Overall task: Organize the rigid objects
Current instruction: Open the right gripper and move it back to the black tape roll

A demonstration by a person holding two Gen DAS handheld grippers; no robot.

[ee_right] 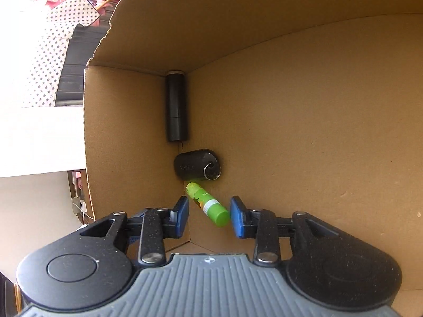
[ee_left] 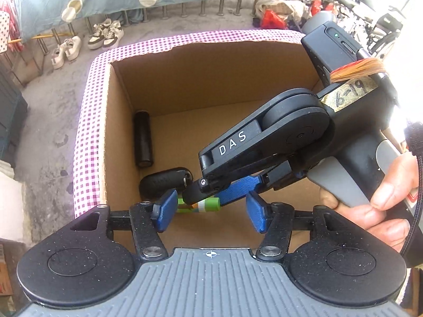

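Glue stick: green tube with a white band and orange print, lying on the cardboard box floor between the pads of the right hand-held gripper, which stand apart and press on nothing.
Left hand-held gripper: jaws parted, empty, above the box.
Beyond the stick: black key fob, then a black cylinder, along the wall.
Obstruction: in the left view, the right tool's body crosses over the stick.
Under the box: checked cloth.

This is a home balcony or terrace: a concrete floor, sneakers beside a metal railing, hanging laundry, and parked bicycles.
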